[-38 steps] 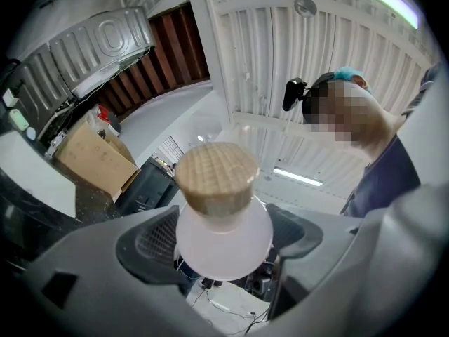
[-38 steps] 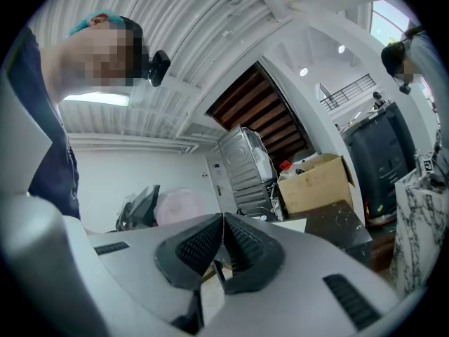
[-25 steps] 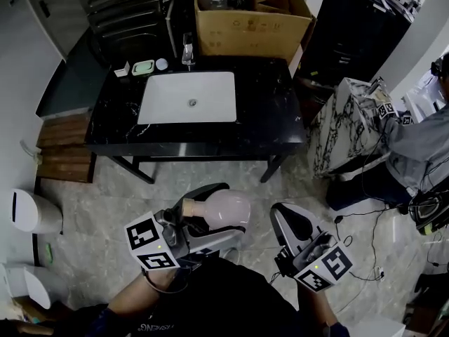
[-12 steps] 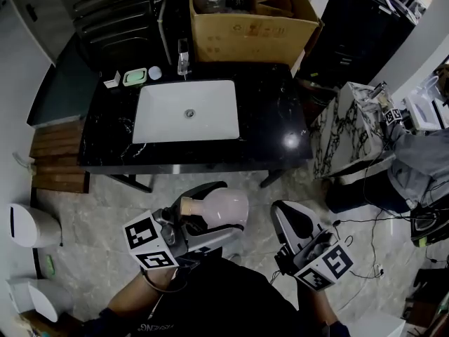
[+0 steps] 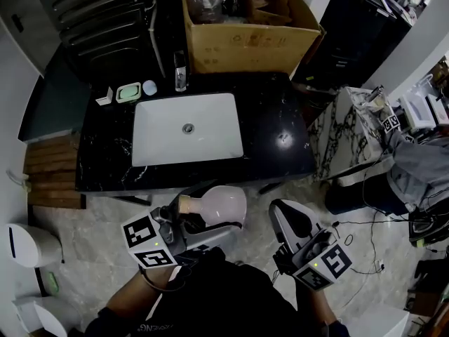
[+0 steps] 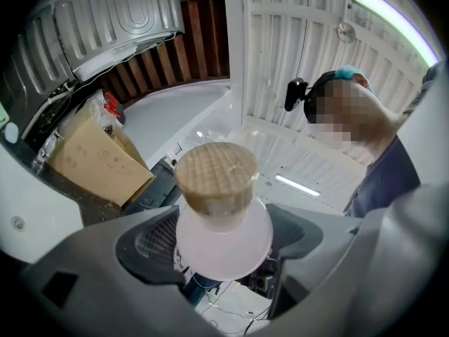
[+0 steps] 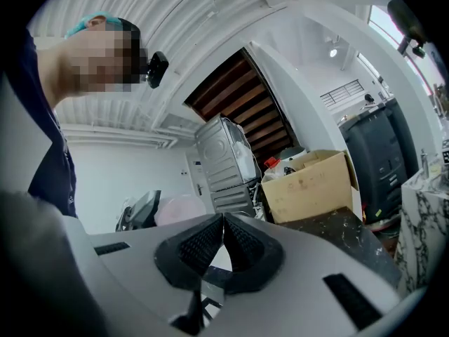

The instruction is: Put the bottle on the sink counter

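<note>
A pale pink bottle [image 5: 221, 206] with a cork-coloured cap [image 6: 215, 176] lies on its side in my left gripper [image 5: 210, 213], which is shut on it, low in the head view just in front of the counter's near edge. In the left gripper view the bottle [image 6: 223, 241] fills the gap between the jaws, cap toward the camera. My right gripper [image 5: 289, 220] is held beside it at the right, shut and empty; its pads [image 7: 223, 241] meet. The black marble sink counter [image 5: 270, 135] with a white basin [image 5: 186, 128] stands just ahead.
A faucet [image 5: 180, 70], a green soap dish [image 5: 128, 92] and small items line the counter's back edge. A cardboard box [image 5: 245, 27] stands behind it. A marble-pattern stand [image 5: 351, 135] and a person's sleeve [image 5: 421, 167] are at right; white bins [image 5: 28, 227] at left.
The counter has drawn closer and lower in the head view as I move toward it. The left gripper has lifted the bottle slightly forward; both grippers keep their states.
</note>
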The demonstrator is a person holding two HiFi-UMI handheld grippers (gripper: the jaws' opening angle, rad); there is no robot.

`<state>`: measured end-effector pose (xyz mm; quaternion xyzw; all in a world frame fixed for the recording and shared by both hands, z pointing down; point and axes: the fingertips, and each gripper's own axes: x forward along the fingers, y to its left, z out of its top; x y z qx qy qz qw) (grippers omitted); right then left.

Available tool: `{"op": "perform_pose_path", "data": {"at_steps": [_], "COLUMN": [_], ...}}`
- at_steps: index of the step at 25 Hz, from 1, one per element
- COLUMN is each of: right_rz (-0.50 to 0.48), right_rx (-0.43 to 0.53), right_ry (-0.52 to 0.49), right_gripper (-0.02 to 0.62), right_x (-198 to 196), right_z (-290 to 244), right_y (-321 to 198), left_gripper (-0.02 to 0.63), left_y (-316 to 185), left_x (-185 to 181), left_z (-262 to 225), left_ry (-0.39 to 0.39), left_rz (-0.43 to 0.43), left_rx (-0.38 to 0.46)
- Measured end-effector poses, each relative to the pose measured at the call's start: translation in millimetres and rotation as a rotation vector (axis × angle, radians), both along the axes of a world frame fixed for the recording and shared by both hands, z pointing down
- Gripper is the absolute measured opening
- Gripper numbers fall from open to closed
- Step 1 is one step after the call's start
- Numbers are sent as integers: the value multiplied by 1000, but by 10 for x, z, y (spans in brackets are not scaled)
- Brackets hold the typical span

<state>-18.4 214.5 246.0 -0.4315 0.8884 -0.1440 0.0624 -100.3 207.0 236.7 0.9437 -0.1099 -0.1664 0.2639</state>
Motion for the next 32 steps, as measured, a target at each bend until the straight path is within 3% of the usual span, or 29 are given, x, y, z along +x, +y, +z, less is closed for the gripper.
{"op": "perform_pose_path", "data": {"at_steps": [4, 9, 13, 16, 32], "right_rz": [15, 26, 25, 30, 5], "right_rx": [-3, 12, 12, 10, -13], "right_ry": [26, -29, 21, 4, 1], "right_gripper": [28, 28, 28, 28, 28], "right_x": [-76, -197, -170, -148, 231], "right_z": [26, -147, -52, -52, 126], "right_y": [-163, -375, -434, -507, -1291], "left_gripper": [388, 388, 388, 388, 388], "left_y": [-181, -364, -468, -542, -1313], "left_x": [-86, -156, -178, -159, 248], "left_z": [3, -28, -23, 9, 137], "left_ry": [3, 5, 3, -3, -34], "left_rz": [12, 21, 18, 18, 10], "left_rx": [-5, -1, 2, -4, -22]}}
